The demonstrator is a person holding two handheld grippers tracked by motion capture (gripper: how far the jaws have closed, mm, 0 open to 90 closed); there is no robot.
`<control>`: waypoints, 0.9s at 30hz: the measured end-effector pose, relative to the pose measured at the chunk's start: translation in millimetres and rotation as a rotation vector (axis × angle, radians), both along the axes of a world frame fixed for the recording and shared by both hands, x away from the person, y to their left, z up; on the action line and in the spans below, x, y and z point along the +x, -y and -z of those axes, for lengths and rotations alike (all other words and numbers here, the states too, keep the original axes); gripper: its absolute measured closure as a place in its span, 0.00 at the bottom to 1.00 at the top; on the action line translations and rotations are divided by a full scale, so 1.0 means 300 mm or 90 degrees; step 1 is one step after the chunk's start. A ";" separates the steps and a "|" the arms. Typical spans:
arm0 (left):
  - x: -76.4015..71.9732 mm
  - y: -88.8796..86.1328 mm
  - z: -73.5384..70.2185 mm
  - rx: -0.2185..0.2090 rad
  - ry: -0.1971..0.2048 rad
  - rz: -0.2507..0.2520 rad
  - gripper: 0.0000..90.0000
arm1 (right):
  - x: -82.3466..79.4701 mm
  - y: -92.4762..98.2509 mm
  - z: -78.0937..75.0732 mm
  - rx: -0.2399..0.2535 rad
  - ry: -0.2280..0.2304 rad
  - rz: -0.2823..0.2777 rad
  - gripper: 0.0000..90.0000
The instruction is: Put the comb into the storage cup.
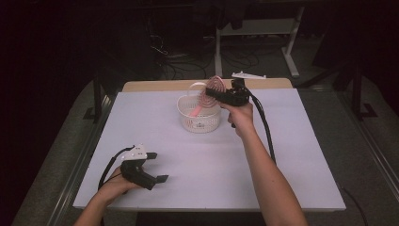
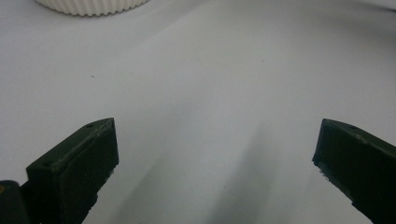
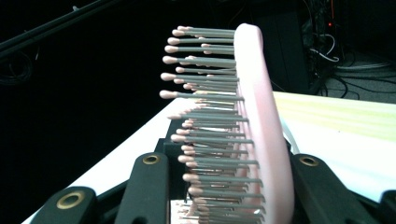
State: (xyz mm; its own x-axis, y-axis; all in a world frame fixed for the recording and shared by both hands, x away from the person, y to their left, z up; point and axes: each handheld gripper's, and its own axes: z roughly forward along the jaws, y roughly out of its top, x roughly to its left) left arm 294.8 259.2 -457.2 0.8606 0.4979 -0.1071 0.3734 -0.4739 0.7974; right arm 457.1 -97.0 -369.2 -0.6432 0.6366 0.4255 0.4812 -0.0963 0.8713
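A pink hairbrush (image 1: pixel 214 87) with grey bristles is clamped by its head in my right gripper (image 1: pixel 225 95), which is shut on it. Its handle slants down into a white slatted basket (image 1: pixel 188 121) at the middle back of the table. In the right gripper view the brush head (image 3: pixel 261 116) stands upright between the two black jaws of my right gripper (image 3: pixel 229 172), bristles pointing left. My left gripper (image 1: pixel 157 167) rests low at the front left of the table, open and holding nothing. In the left gripper view its jaws (image 2: pixel 215 135) stand wide apart over bare white surface, with the basket's ribbed wall (image 2: pixel 88 5) far ahead.
A white mat (image 1: pixel 197 165) covers the table, with a strip of wooden tabletop (image 1: pixel 160 85) along the back edge. A small white part (image 1: pixel 248 74) lies at the back right edge. Beyond stand a white desk frame (image 1: pixel 291 42) and floor cables (image 1: pixel 179 61).
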 end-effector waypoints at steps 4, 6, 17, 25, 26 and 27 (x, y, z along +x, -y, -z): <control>0.000 0.000 0.000 0.000 -0.001 0.000 0.00 | 0.006 -0.012 0.016 -0.003 -0.005 -0.001 0.70; 0.000 0.000 0.000 0.001 -0.002 0.002 0.00 | 0.009 -0.015 0.021 -0.005 -0.007 -0.001 0.70; -0.001 0.001 0.001 0.002 -0.003 0.004 0.00 | 0.021 -0.016 0.049 -0.006 -0.022 0.002 0.70; -0.002 0.003 0.002 0.000 -0.005 0.007 0.00 | 0.037 0.010 0.059 -0.027 -0.028 0.012 0.67; -0.002 0.004 0.002 0.000 -0.005 0.007 0.00 | 0.038 0.013 0.060 -0.031 -0.027 0.015 0.67; -0.002 0.004 0.002 0.000 -0.005 0.008 0.00 | 0.040 0.016 0.061 -0.033 -0.027 0.016 0.66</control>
State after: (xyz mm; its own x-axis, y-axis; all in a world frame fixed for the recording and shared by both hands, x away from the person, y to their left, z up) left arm 294.2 258.1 -457.8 0.8656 0.4877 -0.1135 0.3739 -0.4787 0.7944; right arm 469.1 -101.8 -387.4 -0.6087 0.6743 0.4181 0.5163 -0.0635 0.8540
